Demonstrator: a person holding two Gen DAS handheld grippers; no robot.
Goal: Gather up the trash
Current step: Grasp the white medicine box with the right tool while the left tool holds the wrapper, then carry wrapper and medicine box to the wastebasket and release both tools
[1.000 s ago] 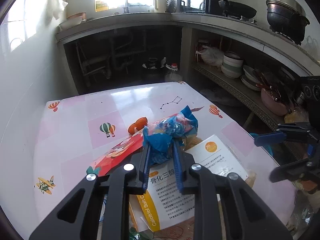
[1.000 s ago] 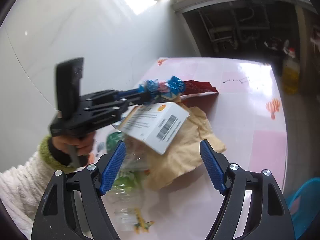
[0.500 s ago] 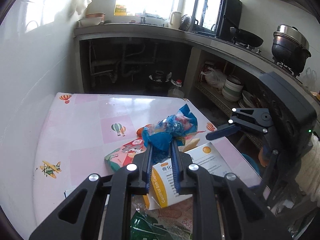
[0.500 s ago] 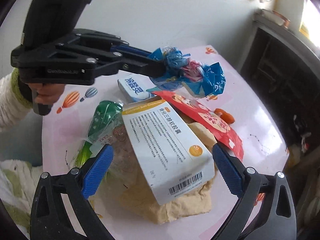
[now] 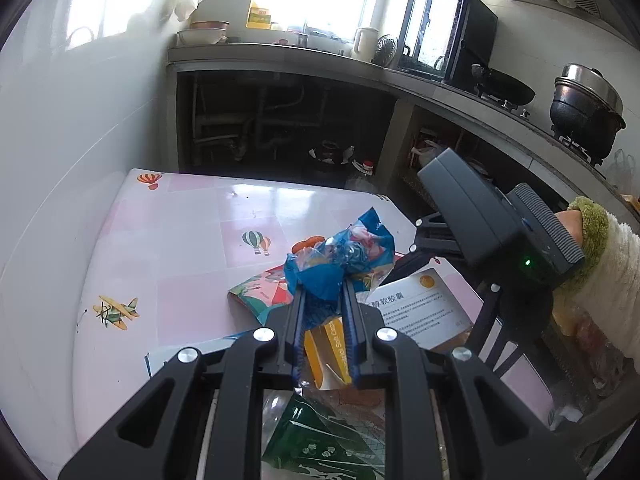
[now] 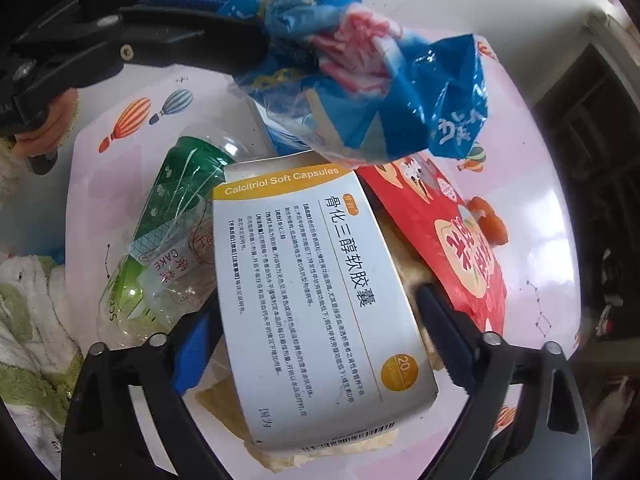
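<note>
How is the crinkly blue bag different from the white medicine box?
The crumpled blue plastic bag is soft, squashed and pinched up off the table in the left gripper. The white cardboard medicine box is stiff, flat-sided and lies on the pile between the right gripper's open jaws, which have just been closing. Both are trash.

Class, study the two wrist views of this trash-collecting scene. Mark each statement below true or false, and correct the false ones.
1. The left gripper is shut on the blue wrapper. True.
2. The right gripper straddles the white medicine box with its fingers either side. True.
3. The green-labelled plastic bottle stands upright on the table. False: it lies on its side next to the box.
4. The red snack packet lies on top of the medicine box. False: it lies beside it, partly under the blue wrapper.
5. The tabletop shows hot-air balloon pictures. True.
</note>
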